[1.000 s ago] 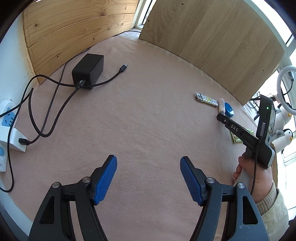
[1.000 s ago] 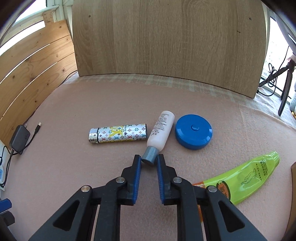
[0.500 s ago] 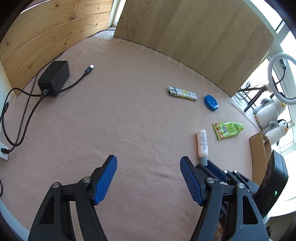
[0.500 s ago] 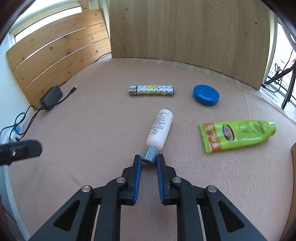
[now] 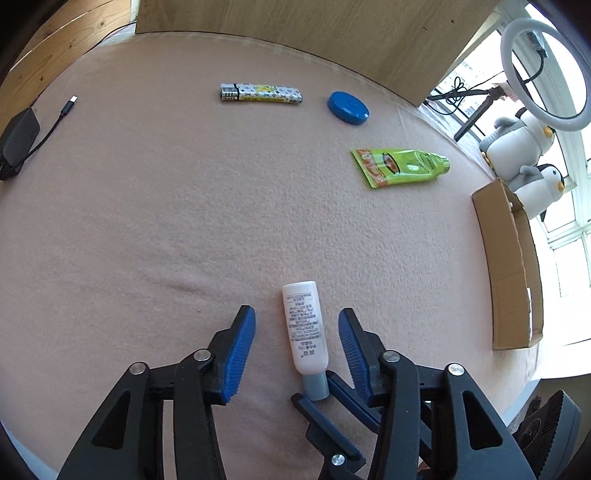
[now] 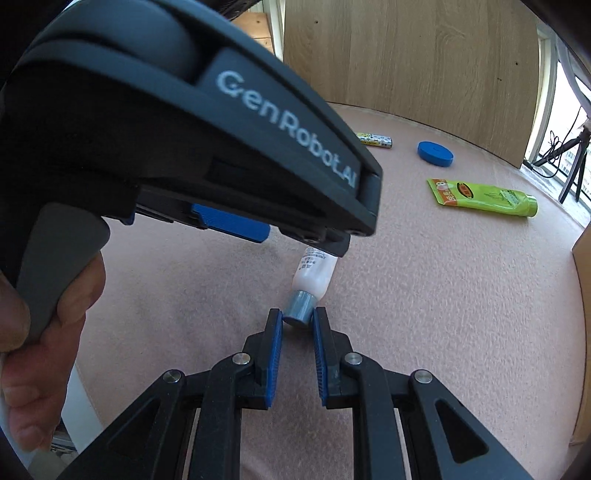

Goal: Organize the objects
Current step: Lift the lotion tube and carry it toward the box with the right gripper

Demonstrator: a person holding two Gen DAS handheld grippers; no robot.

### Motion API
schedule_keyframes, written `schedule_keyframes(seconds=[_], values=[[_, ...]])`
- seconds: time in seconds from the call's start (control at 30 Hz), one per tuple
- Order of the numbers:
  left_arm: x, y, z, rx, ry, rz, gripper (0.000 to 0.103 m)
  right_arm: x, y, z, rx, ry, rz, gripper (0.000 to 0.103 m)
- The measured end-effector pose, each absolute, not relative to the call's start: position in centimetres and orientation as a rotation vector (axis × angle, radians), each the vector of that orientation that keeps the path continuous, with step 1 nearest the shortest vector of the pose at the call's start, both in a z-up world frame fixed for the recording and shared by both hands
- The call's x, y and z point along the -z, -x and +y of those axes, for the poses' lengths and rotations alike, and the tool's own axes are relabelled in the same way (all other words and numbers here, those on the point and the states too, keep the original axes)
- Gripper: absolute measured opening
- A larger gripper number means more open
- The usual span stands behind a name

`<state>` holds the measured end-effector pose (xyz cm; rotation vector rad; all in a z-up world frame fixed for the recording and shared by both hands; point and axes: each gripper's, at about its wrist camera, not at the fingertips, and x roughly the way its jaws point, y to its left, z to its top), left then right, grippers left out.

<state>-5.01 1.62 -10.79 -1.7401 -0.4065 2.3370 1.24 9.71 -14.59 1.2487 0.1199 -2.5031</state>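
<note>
Left wrist: left gripper [image 5: 295, 334] closing around bottle [image 5: 304, 330], pads apart.

Pink felt tabletop [image 5: 184, 221], wood panel walls [image 5: 295, 22], sunlit window [image 5: 569, 236] (ring light [image 5: 517, 74] beside).

Left gripper [image 5: 295, 334]: jaws had just been closing, straddling the white bottle [image 5: 304, 330] without touching.
Right gripper [image 5: 314, 397]: clamped the grey cap, lower centre.
Upper frame: lighter [image 5: 260, 93], blue disc [image 5: 348, 108], green tube [image 5: 400, 166].
Right edge: cardboard box [image 5: 511, 266].
</note>
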Motion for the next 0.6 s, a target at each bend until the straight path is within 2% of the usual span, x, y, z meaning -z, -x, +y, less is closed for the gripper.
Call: schedule_keyframes(seconds=[0.03, 0.13, 0.6], values=[[11.04, 5.06, 1.92, -2.324, 1.754, -0.399, 0.034, 14.61, -1.42, 9.73, 2.503, -1.241, 0.124, 0.015], [11.17, 5.06, 2.77, -2.339, 1.766, -0.344, 0.025, 14.65, -1.71, 9.79, 2.500, -1.227, 0.118, 0.015], [10.33, 4.66, 2.34, -2.351, 1.758, -0.356, 0.023, 14.57, -1.21, 10.02, 2.507, -1.213, 0.103, 0.015]])
